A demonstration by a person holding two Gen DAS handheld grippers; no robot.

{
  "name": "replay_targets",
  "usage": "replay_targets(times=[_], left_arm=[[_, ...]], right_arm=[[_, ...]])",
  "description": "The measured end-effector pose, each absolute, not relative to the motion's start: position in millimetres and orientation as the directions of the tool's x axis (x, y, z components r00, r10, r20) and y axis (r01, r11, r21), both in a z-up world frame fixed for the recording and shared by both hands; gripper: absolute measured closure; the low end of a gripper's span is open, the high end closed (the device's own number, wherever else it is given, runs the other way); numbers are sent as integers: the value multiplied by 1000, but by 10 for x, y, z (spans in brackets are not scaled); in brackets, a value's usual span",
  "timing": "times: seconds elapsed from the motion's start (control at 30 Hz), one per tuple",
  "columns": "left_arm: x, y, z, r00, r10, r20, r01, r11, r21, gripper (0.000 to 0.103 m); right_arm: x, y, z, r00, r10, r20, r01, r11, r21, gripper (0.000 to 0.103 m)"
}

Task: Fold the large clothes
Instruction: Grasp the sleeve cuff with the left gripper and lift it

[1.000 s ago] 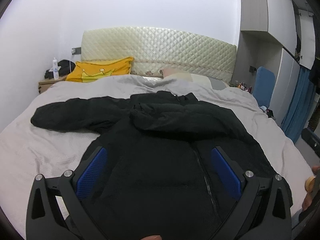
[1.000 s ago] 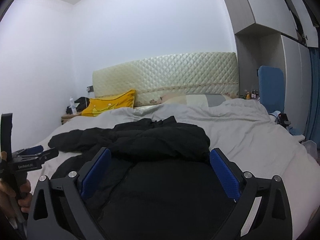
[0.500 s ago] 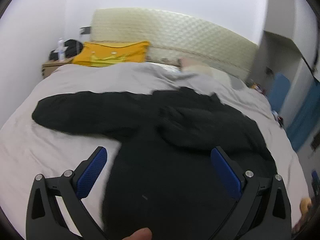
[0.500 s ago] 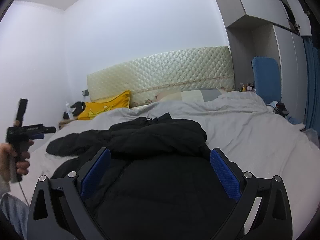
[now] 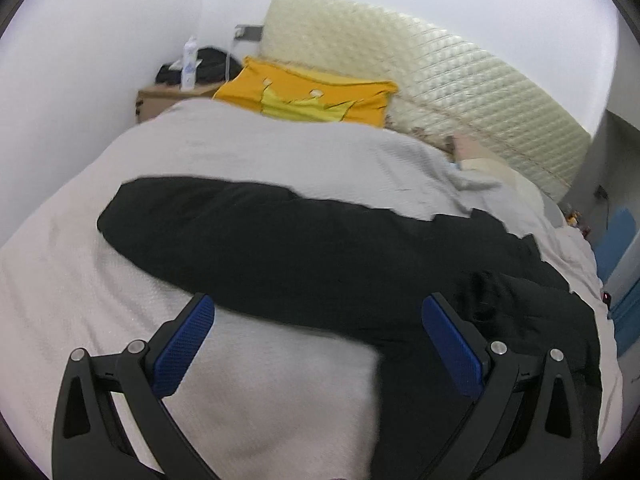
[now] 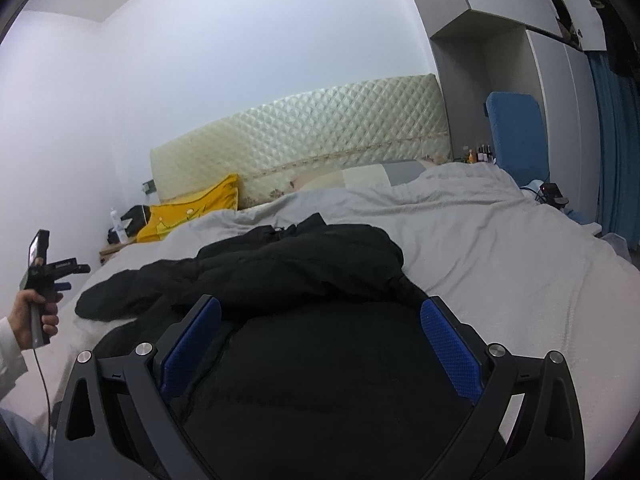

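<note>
A black puffer jacket [image 6: 320, 340] lies spread on the grey bed [image 6: 500, 260]. One sleeve [image 5: 248, 232] stretches out to the left; the other is folded across the chest. My left gripper [image 5: 318, 332] is open and empty, above the outstretched sleeve and the bare bedcover beside it. It also shows in the right wrist view [image 6: 60, 270], held up at the bed's left side. My right gripper [image 6: 320, 332] is open and empty, low over the jacket's body near the hem.
A yellow pillow [image 5: 312, 96] and a quilted cream headboard [image 5: 440, 92] stand at the far end. A nightstand [image 5: 168, 98] with a bottle sits at the back left. A blue chair [image 6: 516, 136] and wardrobe stand on the right.
My left gripper has swung left, from over the jacket's body to over the outstretched sleeve. My right gripper has stayed over the jacket's lower body, tilting slightly.
</note>
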State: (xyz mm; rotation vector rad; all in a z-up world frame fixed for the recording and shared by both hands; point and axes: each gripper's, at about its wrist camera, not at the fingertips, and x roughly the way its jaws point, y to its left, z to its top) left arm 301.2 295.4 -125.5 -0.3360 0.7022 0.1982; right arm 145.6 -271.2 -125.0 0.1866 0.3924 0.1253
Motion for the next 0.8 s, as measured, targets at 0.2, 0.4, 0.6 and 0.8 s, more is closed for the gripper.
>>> replay_targets(times=[0.2, 0.4, 0.6, 0.8], left_arm=[[3050, 3655, -1613, 758, -25, -652, -350, 827, -440, 2], [3018, 4354, -2088, 813, -83, -577, -412, 619, -669, 6], [3170, 4717, -2482, 812, -80, -577, -454, 534, -713, 12], [3363, 4915, -2565, 848, -54, -528, -432, 505, -747, 27]], right_arm=[[1578, -2613, -1328, 909, 133, -396, -65, 981, 182, 2], [1726, -2501, -1420, 896, 107, -431, -44, 987, 152, 2], [1859, -2399, -1510, 885, 74, -461, -13, 991, 135, 2], [2013, -2313, -1590, 870, 86, -486, -13, 988, 151, 2]])
